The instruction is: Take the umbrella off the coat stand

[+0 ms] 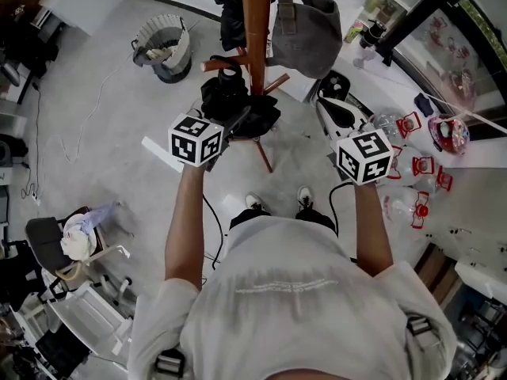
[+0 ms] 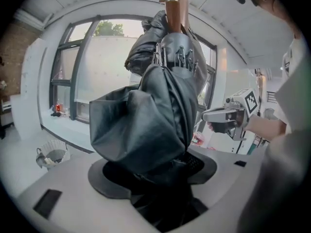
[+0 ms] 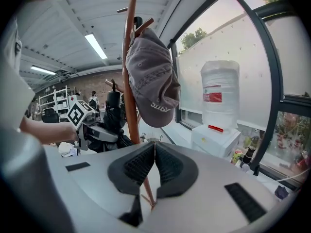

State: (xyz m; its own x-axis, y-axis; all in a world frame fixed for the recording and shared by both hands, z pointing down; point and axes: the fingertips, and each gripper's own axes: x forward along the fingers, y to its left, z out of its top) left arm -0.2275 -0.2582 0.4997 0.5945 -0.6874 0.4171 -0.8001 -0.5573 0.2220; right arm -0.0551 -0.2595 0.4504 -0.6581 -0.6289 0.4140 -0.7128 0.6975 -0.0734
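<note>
A black folded umbrella (image 1: 238, 101) hangs against the wooden coat stand (image 1: 255, 30), its bunched fabric and metal ribs filling the left gripper view (image 2: 155, 115) below the stand's pole (image 2: 174, 13). My left gripper (image 1: 234, 125) (image 2: 155, 171) is shut on the umbrella's fabric, which sits between both pads. My right gripper (image 1: 337, 115) (image 3: 154, 164) is held to the right of the stand, its pads pressed together with nothing between them. From the right gripper view the left gripper (image 3: 97, 132) shows beside the pole (image 3: 129, 72), with the umbrella (image 3: 112, 113) behind it.
A grey cap (image 3: 150, 81) (image 1: 305, 26) and a dark garment (image 1: 230, 6) hang on the stand. On the floor stand a bin (image 1: 162, 47) at the back left, several water jugs (image 1: 412, 169) at the right and a chair (image 1: 71, 244) at the left. A water dispenser (image 3: 220, 96) stands by the window.
</note>
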